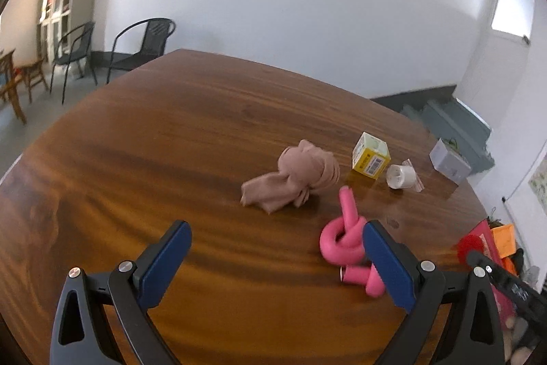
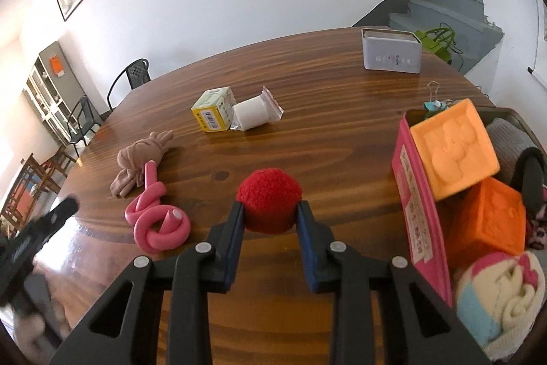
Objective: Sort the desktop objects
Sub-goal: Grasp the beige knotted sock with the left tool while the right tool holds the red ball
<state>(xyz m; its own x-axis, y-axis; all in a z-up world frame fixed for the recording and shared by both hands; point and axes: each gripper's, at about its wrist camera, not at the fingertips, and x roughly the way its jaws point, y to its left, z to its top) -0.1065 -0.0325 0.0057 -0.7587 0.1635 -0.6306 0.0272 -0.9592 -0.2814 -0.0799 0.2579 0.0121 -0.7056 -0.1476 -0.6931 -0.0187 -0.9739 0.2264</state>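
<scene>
- R claw (image 2: 270,206): I'm squeezing the red pom-pom ball (image 2: 269,200) btwn both blue pads, jaws clamped on its sides, ball sitting right at the tips over the wooden table (image 2: 342,139).
- L claw (image 1: 277,259): I'm holding it wide apart w/ nothing btwn the pads, bare tabletop under the gap.
- Pink foam twist (image 1: 345,245) is lying just outside the L claw's right finger, touching or nearly so – can't tell which; from the R claw it's sitting to the left of the tips.
- Beige cloth bundle (image 1: 294,180) is resting ahead of the L claw, a bit right of centre, just beyond the pink twist.
- Yellow box (image 2: 212,113) & white roll (image 2: 251,113) are lying side by side, well ahead of the R claw, slightly left.
- White tin (image 2: 391,53) is standing far ahead-right.
- Pink bin (image 2: 415,204) is sitting close on the R claw's right, holding orange blocks (image 2: 454,146) & a plush toy (image 2: 502,293).
</scene>
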